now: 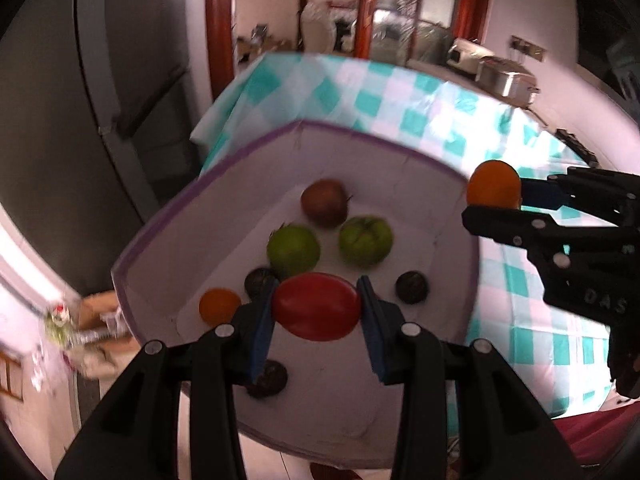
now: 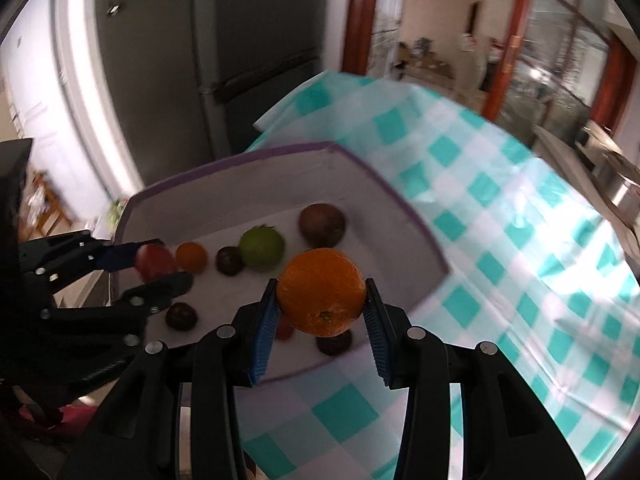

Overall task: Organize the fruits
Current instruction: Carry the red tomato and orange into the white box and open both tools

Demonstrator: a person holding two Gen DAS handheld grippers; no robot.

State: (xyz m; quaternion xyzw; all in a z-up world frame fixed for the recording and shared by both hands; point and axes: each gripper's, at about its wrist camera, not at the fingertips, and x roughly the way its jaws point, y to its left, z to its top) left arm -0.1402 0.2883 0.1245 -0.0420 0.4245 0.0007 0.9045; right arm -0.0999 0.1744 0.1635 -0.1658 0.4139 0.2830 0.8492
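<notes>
Red and oval, the smooth tomato-like fruit (image 1: 316, 306) is clamped crosswise in the left gripper's (image 1: 317, 307) jaws above the white purple-rimmed box (image 1: 208, 172), while the round orange (image 2: 322, 292), clamped in the right gripper (image 2: 322, 309), is held over the box's near edge.

You are holding a red tomato (image 1: 316, 306) above the white purple-rimmed box (image 1: 224, 168), and an orange (image 2: 322, 292) over its near edge. Lying inside are two green fruits (image 1: 293, 250), a brownish apple (image 1: 324, 203), a small orange (image 1: 219, 306) and dark round fruits (image 1: 412, 287).
</notes>
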